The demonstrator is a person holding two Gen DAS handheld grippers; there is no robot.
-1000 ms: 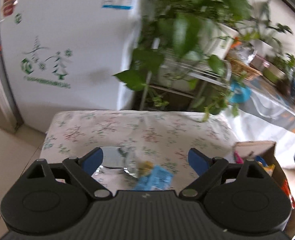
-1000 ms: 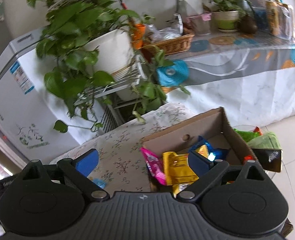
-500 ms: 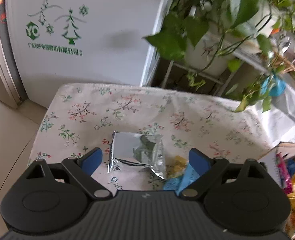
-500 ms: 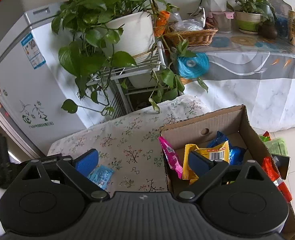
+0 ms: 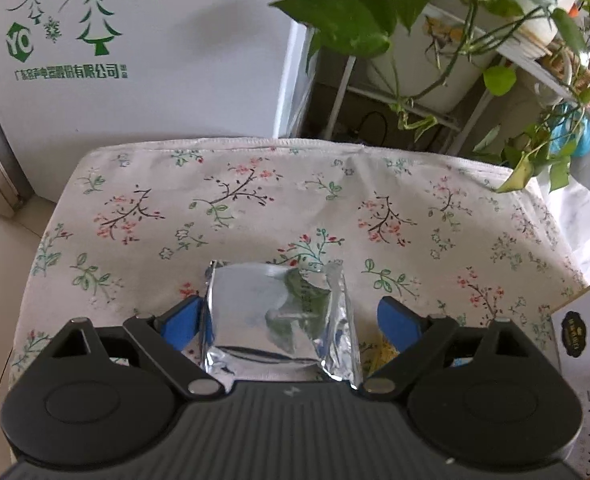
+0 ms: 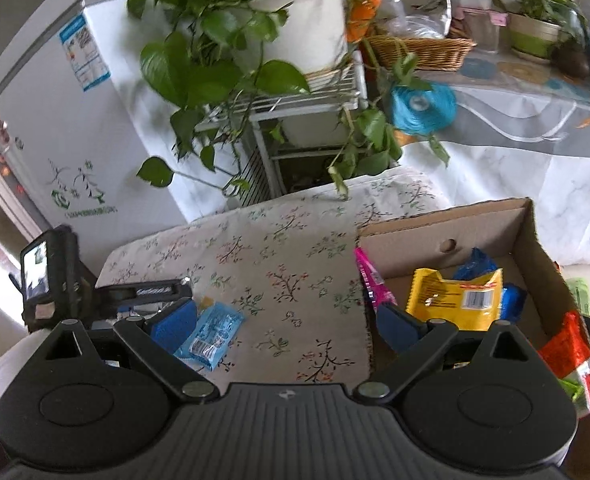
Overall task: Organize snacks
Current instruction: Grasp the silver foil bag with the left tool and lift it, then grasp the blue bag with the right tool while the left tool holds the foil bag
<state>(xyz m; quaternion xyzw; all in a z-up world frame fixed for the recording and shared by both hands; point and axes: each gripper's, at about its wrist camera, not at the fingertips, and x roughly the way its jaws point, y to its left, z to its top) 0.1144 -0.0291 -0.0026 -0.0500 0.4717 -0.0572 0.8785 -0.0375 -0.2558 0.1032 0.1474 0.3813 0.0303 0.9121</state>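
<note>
We see the floral cloth point(image 5: 255, 208) spread bare from the silver pouch point(image 5: 279, 320) to its far hem and left edge, so there is open room ahead and to the left. Beyond the hem stand the white fridge point(image 5: 175, 48) and a plant rack point(image 5: 395, 92), with leaves hanging over the far right corner. On the right, a printed carton point(image 5: 583, 344) crowds the cloth's edge.

Our left gripper point(image 5: 289, 320) is spread wide, and the pouch lies on the cloth between its 2 blue pads. The left pad point(image 5: 183, 320) sits just beside the pouch's left seam; we cannot tell if it touches. The right pad point(image 5: 399, 324) stands clear of it. The pouch's crimped seams run away from us, along the fingers, and its long axis looks about the same way.

Our right gripper point(image 6: 287, 326) is also spread wide with nothing between its pads, over bare cloth. A blue packet point(image 6: 211, 334) lies just beside its left pad, long axis slanting up to the right. The cardboard box point(image 6: 531, 240), at the cloth's right edge, holds a yellow packet point(image 6: 451, 300), a pink one point(image 6: 369, 280) and others.
</note>
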